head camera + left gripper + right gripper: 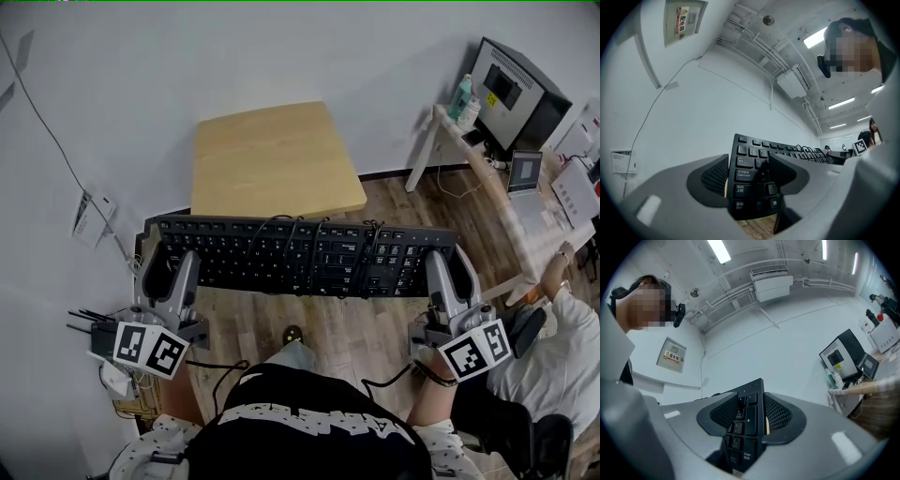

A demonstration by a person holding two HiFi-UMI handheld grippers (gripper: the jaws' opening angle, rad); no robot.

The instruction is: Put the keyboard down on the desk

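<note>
Left tool (172,269) is clamped on the keyboard's (300,253) Caps Lock end, right tool (449,272) clamped on its numpad end, jaws pinching top and underside. Keyboard hangs roughly level in the air, just short of the tabletop's (272,155) near edge, not resting on it. Likely a light, stiff, long plastic board, so end grips suit it; the smooth casing could slip or twist. A cord (281,228) loops over the keys, and where it runs is unclear. Tabletop legs are hidden, and the height gap is unreadable.
</note>
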